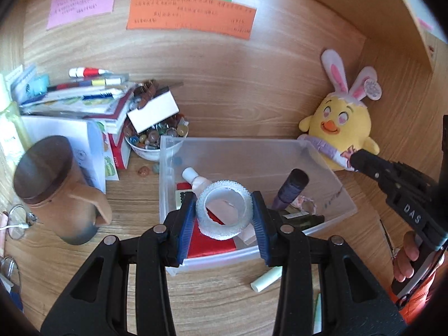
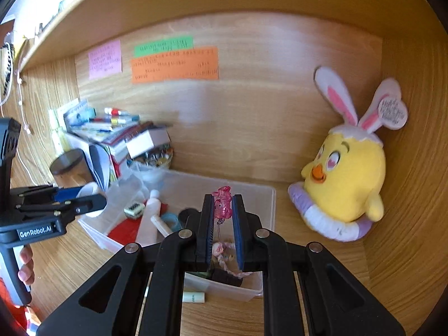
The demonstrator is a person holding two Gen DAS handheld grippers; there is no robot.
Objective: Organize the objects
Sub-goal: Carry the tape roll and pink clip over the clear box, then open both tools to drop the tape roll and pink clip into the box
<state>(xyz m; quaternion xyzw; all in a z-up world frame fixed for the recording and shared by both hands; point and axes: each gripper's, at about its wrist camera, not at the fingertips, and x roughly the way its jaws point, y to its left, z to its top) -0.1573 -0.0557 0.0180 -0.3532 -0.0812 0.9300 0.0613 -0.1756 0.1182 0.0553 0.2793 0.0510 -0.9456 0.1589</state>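
My left gripper (image 1: 224, 212) is shut on a roll of clear tape (image 1: 223, 212) and holds it above the near part of a clear plastic bin (image 1: 252, 151). The bin holds a small white bottle (image 1: 196, 180), a red card (image 1: 212, 245), a dark purple tube (image 1: 289, 190) and other small items. My right gripper (image 2: 223, 205) is shut on a pink translucent charm (image 2: 222, 204) over the same bin (image 2: 268, 196). The right gripper also shows at the right of the left wrist view (image 1: 361, 158), the left gripper at the left of the right wrist view (image 2: 92, 196).
A yellow chick plush (image 1: 340, 128) with bunny ears sits right of the bin. A bowl of marbles (image 1: 156, 137), a stack of books (image 1: 84, 100) and a brown lidded mug (image 1: 58, 187) stand at the left. A pale green tube (image 1: 266, 278) lies in front of the bin.
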